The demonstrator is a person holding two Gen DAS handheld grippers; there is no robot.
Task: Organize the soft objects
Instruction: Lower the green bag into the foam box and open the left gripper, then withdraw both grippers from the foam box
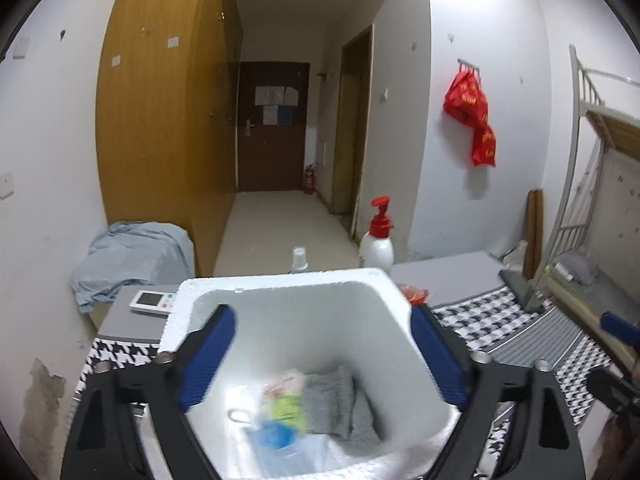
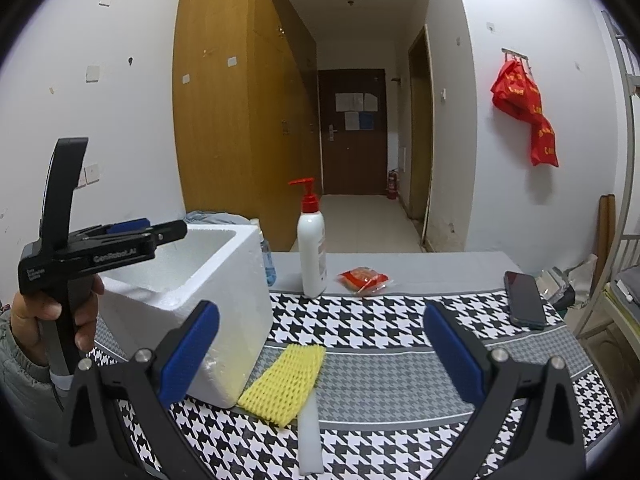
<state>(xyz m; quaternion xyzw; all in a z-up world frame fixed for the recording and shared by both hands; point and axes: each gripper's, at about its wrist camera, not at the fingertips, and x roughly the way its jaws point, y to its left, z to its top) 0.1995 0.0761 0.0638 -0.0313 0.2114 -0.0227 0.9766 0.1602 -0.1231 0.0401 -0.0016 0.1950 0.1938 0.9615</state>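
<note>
The white foam box (image 1: pixel 280 308) stands on the houndstooth-patterned cloth (image 2: pixel 360 320) at the table's left side, and only the left wrist view looks down into it. Inside lie a folded grey cloth (image 1: pixel 332 396) against the right wall, a blurred green-and-white packet (image 1: pixel 286 400) beside it, and a clear bag with something blue in it (image 1: pixel 276 436) toward the near wall; blur hides finer detail. The left gripper (image 1: pixel 320 356) hangs over the box's opening with its blue pads (image 1: pixel 208 360) spread wide, nothing between them but the box's interior below.

The right wrist view shows the box only from outside, its contents hidden behind the near wall. It does show what the other view misses: a yellow foam net sleeve (image 2: pixel 284 384) lying on the cloth, touching the box's near corner, and a white foam strip (image 2: pixel 310 436) just beside and partly under the sleeve. The right gripper (image 2: pixel 320 356) hovers above these two with its jaws wide apart and empty. The same view catches the left gripper from the side, a person's hand (image 2: pixel 52 312) wrapped round its handle.

Farther back stand a white pump bottle with a red top (image 2: pixel 312 252), a small red packet (image 2: pixel 364 278) near it, and a dark phone (image 2: pixel 524 298) toward the right edge. A light-blue garment (image 1: pixel 132 256) lies heaped left of the box.
</note>
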